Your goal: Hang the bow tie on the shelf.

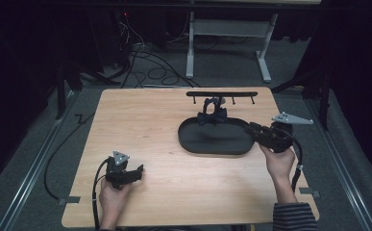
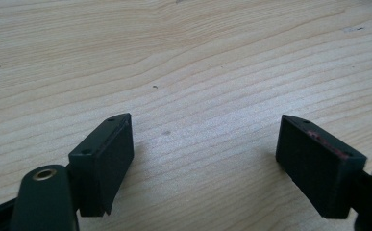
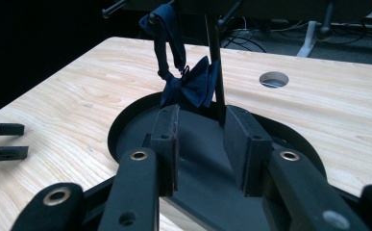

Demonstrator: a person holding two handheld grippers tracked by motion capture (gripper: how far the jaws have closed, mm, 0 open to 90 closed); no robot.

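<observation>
Right gripper view: unlabelled bow tie (image 3: 193,86)

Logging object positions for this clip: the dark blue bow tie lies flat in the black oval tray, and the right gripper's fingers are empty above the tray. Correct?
Not quite. The dark blue bow tie hangs by its strap from a peg of the black peg rack, above the black oval tray, as the right gripper view shows. The right gripper is indeed empty above the tray.

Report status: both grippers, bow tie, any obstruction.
Left gripper open, over bare table. Right gripper open, empty, above tray. Bow tie hanging on rack. Nothing between.
</observation>
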